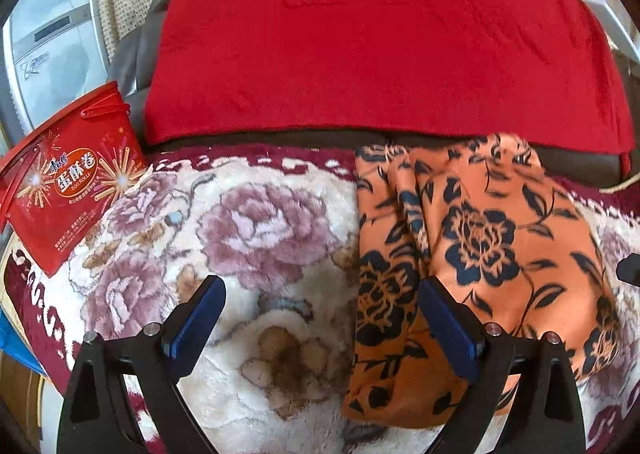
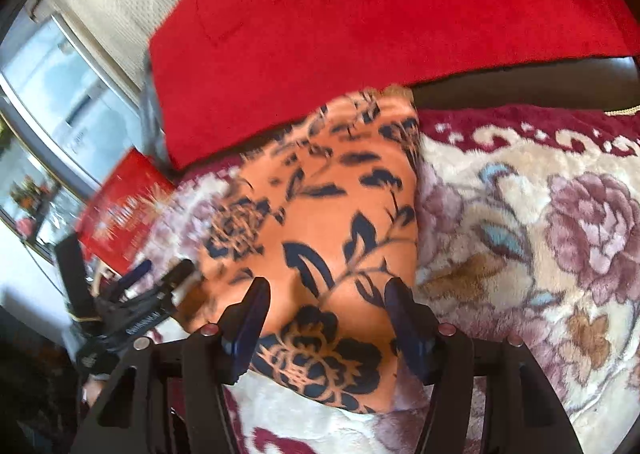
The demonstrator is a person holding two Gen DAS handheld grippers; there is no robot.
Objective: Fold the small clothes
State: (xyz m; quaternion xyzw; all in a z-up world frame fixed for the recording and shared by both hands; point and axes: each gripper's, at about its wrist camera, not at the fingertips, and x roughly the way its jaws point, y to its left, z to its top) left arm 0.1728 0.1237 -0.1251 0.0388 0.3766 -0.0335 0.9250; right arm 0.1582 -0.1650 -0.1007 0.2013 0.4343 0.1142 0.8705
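1. Orange floral garment [image 1: 472, 254] lies folded on the plush floral blanket [image 1: 256, 230], far end near the blanket's maroon border and just beside the red cloth [image 1: 360, 38].
2. Left claw [image 1: 320, 314]: wide open, nothing held; its right finger [image 1: 448, 326] over the garment.
3. Right claw [image 2: 326, 318]: partly open over the garment, nothing gripped.
4. Red snack box [image 1: 68, 190] at the blanket's left edge.

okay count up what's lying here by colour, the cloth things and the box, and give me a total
Red: 2, the red cloth and the red snack box
Orange with dark flowers: 1, the orange garment
Cream and maroon floral: 1, the plush blanket underneath
Total: 4
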